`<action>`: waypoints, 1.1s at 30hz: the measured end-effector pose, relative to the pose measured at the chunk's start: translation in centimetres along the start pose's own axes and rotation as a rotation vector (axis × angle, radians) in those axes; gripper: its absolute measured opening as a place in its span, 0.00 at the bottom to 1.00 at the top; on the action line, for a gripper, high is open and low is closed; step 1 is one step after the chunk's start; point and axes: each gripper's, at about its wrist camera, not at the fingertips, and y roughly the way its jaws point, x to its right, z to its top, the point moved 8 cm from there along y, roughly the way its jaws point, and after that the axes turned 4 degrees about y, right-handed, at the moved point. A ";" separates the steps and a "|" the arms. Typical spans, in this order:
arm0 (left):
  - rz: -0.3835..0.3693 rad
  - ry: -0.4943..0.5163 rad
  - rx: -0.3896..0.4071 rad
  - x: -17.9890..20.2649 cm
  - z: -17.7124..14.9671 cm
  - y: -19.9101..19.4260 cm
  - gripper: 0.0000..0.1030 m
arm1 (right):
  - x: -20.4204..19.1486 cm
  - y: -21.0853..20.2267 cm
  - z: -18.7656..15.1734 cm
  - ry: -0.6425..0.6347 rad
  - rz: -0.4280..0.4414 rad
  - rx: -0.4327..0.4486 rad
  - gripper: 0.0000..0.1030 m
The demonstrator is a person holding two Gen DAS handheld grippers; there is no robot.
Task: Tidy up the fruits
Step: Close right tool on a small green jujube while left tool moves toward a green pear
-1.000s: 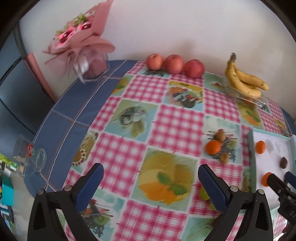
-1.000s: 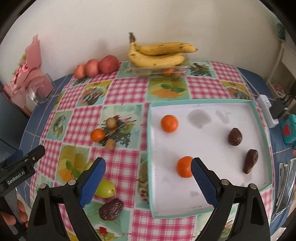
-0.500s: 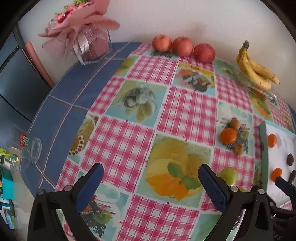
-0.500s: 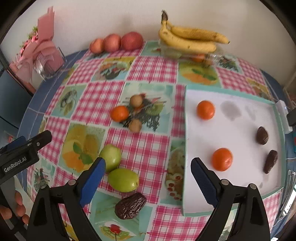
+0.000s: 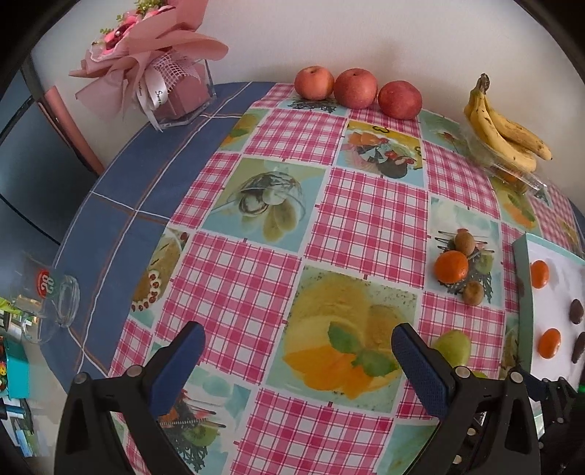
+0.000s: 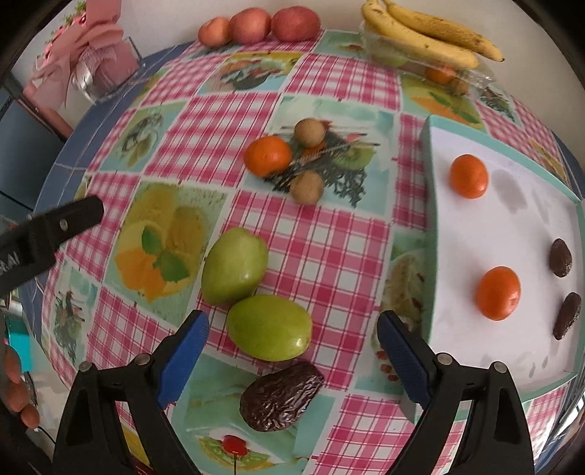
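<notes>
bananas: tips cut by top edge | fruit under them: blurred, type unclear

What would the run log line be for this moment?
left tongs: open, empty | right tongs: open, over near green fruit | tray: two oranges, two dates | date on cloth

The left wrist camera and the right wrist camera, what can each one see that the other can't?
Only the left wrist view shows the drinking glass at the table's edge and the bouquet's flowers.

Only the right wrist view shows the loose dark date on the cloth, the nearer green fruit whole, and a hand.

Both show three apples, bananas, the loose orange, two small brown fruits, and the white tray holding two oranges and two dates.
</notes>
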 end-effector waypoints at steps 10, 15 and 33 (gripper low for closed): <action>0.002 0.006 0.005 0.1 0.1 -0.1 1.00 | -1.6 1.7 -0.6 -0.042 -0.008 -0.037 0.74; 0.000 0.007 0.007 0.3 0.2 -0.2 1.00 | -1.9 1.9 -0.8 -0.055 -0.020 -0.037 0.63; -0.017 0.027 0.020 1.7 0.4 -0.7 1.00 | -1.4 0.4 -0.5 -0.054 0.004 -0.004 0.52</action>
